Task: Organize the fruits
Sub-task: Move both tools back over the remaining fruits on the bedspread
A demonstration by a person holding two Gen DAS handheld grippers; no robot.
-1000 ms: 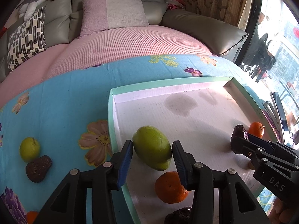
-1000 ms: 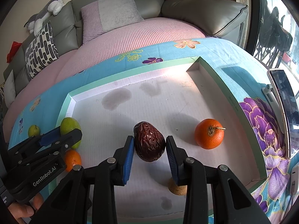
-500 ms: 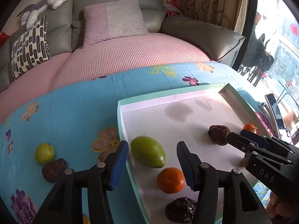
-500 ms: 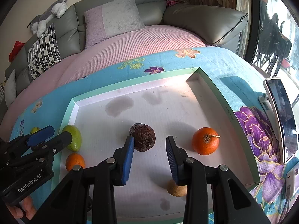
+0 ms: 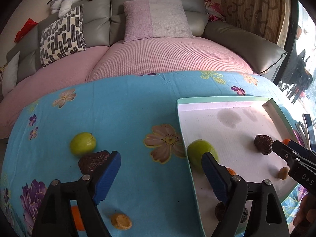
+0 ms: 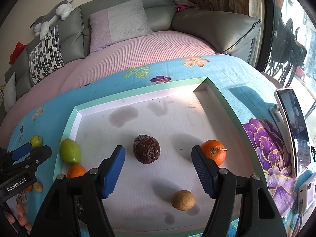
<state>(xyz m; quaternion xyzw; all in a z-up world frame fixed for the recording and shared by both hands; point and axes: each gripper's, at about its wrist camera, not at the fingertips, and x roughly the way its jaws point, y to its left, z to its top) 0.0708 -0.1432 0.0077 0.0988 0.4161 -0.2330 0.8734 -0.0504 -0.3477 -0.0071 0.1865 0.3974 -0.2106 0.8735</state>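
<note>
Blue floral tablecloth (image 5: 128,118), mint-rimmed white tray (image 6: 138,93), pink sofa cover (image 5: 167,57), black-and-white cushion (image 5: 62,33).

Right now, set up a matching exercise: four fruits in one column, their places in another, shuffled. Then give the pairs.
Fruits:
1. stemmed orange
2. wrinkled dark fruit
3. small green fruit
4. tan round fruit

Places:
A. on the blue cloth, outside the tray
B. tray, nearest its front edge
C. tray middle, ahead of the open right gripper
D. tray, beside the right jaw

Pairs: 1-D, 2-C, 3-A, 4-B
</note>
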